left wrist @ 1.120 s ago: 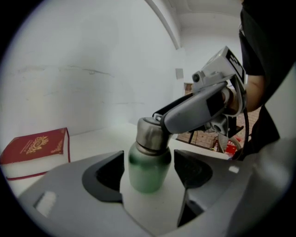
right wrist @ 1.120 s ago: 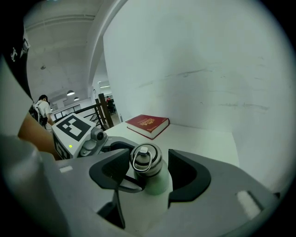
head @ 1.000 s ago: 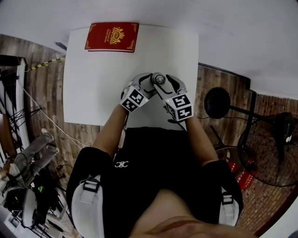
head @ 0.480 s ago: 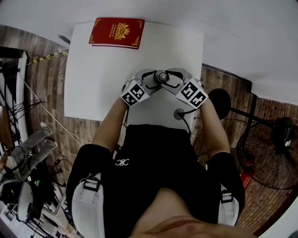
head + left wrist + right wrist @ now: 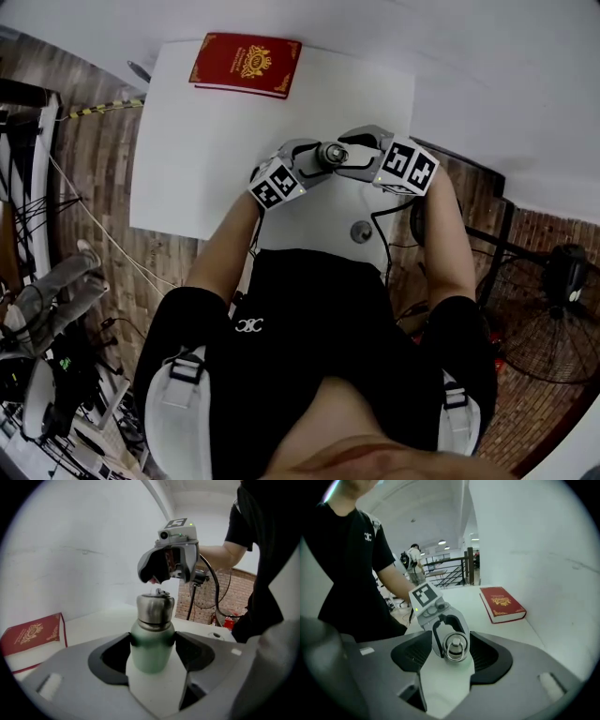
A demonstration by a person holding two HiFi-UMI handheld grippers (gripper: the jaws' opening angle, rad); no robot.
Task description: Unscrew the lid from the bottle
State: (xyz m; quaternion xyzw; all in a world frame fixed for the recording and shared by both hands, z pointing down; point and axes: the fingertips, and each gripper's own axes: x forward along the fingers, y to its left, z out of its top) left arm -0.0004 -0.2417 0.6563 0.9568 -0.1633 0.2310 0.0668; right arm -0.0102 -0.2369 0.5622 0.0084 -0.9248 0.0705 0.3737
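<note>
A small, pale green metal bottle [image 5: 150,654] stands upright on a white table [image 5: 216,141], close to the person's body. Its rounded, brushed steel lid [image 5: 155,607] is still screwed on, with a small wire ring on top.

The left gripper [image 5: 314,159] is clamped on the bottle's green body just below the lid, one dark pad pressing each side. The right gripper [image 5: 169,571] hangs just above the lid, tilted down over it. Its jaws stand wide apart and grasp nothing. Looking along those jaws, the lid sits centred between them, ring facing up.

The bottle looks rigid and smooth, so it will likely not give under pressure but may slip or spin in a loose hold. The lid's straight steel side wall seems the best place to grip; the thin ring and domed top offer little purchase.

The bottle is opaque and closed, so whether it holds anything, and how heavy it is, cannot be told.

A red hardcover book with gold decoration [image 5: 246,64] lies at the table's far edge, well apart.
</note>
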